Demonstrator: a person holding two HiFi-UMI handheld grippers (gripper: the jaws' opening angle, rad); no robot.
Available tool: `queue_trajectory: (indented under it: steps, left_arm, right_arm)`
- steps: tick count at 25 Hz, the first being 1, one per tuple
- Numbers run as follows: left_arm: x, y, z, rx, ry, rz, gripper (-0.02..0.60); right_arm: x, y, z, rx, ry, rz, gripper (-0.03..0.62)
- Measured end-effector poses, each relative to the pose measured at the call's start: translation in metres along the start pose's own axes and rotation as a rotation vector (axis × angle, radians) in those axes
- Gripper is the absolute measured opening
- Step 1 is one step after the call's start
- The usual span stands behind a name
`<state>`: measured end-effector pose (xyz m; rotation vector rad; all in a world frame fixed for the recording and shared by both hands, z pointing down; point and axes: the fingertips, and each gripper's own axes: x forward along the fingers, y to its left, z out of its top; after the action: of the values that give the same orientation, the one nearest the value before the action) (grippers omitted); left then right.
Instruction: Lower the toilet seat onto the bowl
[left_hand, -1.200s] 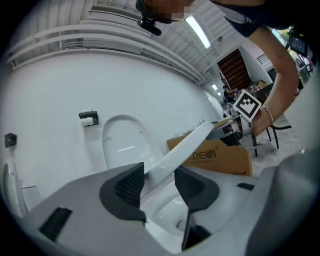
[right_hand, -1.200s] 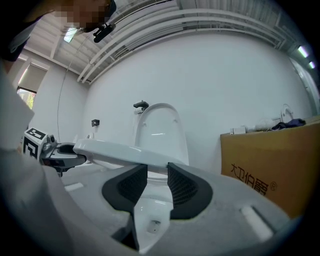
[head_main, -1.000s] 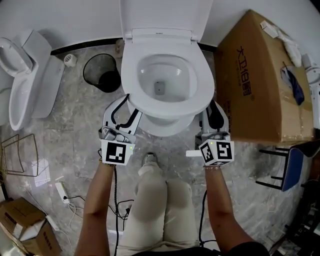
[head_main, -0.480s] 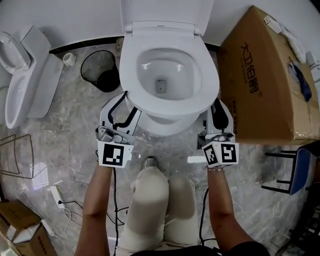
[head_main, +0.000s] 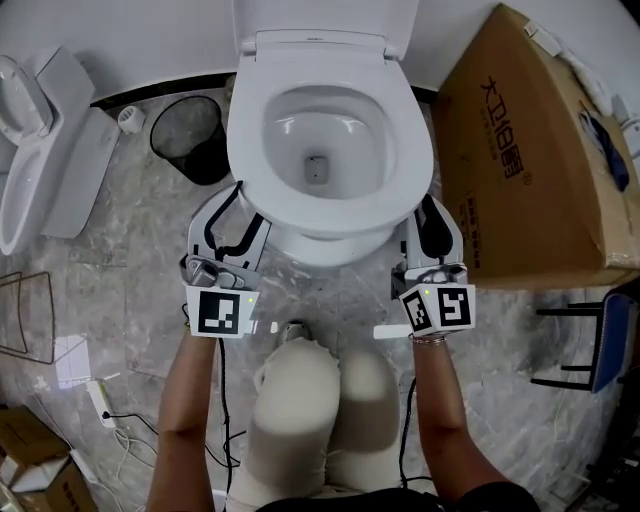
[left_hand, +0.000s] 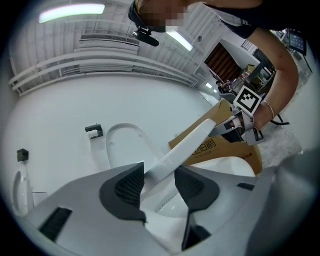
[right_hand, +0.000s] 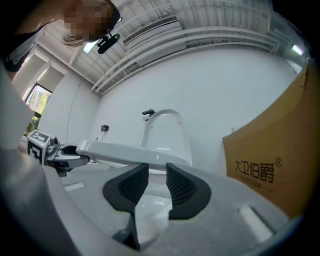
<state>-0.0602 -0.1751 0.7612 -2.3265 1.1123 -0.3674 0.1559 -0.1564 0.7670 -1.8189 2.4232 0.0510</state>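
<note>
The white toilet seat (head_main: 330, 208) lies low over the bowl (head_main: 318, 245), and the lid (head_main: 320, 20) stands upright behind it. My left gripper (head_main: 250, 210) holds the seat's front left edge. In the left gripper view the seat (left_hand: 185, 147) runs between the dark pads (left_hand: 127, 187) of that gripper (left_hand: 159, 175). My right gripper (head_main: 425, 215) is shut on the seat's front right edge. In the right gripper view the seat rim (right_hand: 125, 152) crosses just past the right gripper (right_hand: 157, 172), whose pads stand close together on it.
A large cardboard box (head_main: 530, 160) stands tight against the toilet's right side. A black waste basket (head_main: 190, 135) and a second toilet (head_main: 40, 150) are at the left. A blue stool (head_main: 600, 340) is at the right. The person's legs (head_main: 310, 400) are below, with cables and a power strip (head_main: 100, 400) on the floor.
The head view has shifted, so the toilet sits a little more to the left and higher. Both grippers stay on the seat's front edges and their grip looks the same.
</note>
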Motion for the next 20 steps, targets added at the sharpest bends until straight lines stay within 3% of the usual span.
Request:
queue_trajectory:
  steps: [20]
  left_arm:
    - [-0.005,-0.031,-0.034,0.067,-0.001,0.029,0.175]
  right_arm:
    - [-0.013,0.000,-0.051,-0.022,0.021,0.005,0.115]
